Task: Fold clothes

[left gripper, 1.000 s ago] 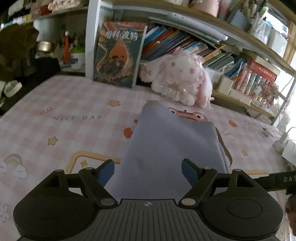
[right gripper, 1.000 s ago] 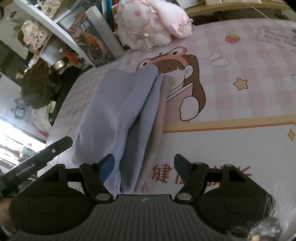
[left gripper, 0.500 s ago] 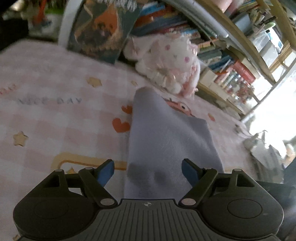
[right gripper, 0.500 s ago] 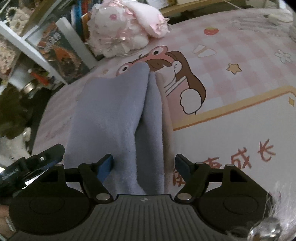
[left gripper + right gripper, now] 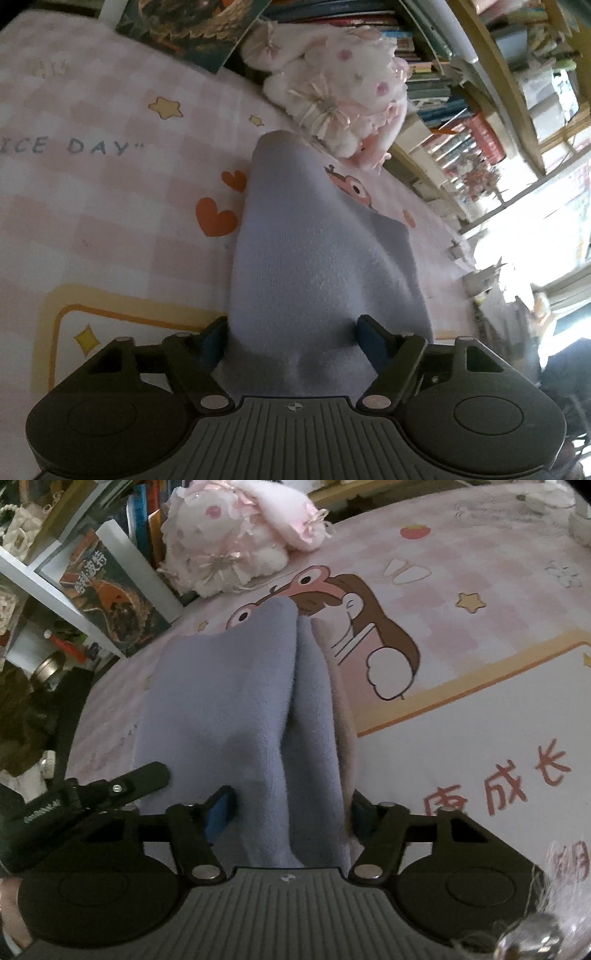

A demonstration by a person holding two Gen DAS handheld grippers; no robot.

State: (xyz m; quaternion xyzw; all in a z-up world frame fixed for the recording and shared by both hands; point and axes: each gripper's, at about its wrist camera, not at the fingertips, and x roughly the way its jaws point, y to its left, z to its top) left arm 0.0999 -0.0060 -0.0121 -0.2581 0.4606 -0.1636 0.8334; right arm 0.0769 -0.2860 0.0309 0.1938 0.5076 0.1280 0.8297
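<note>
Both grippers, left gripper (image 5: pixel 291 338) & right gripper (image 5: pixel 291 810), half-open w/ the lilac knit garment (image 5: pixel 317 258) bunched between fingers, probably to lift its near edge.

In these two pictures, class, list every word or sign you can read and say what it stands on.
"ICE DAY”": on the pink checked sheet, cut off at the left edge.
"成长": red characters on the sheet, right wrist view; the characters around them are cut off.
Book cover: red title, too blurred to read.
Book spines: too small.
Left tongs' arm label: blurred.
</note>
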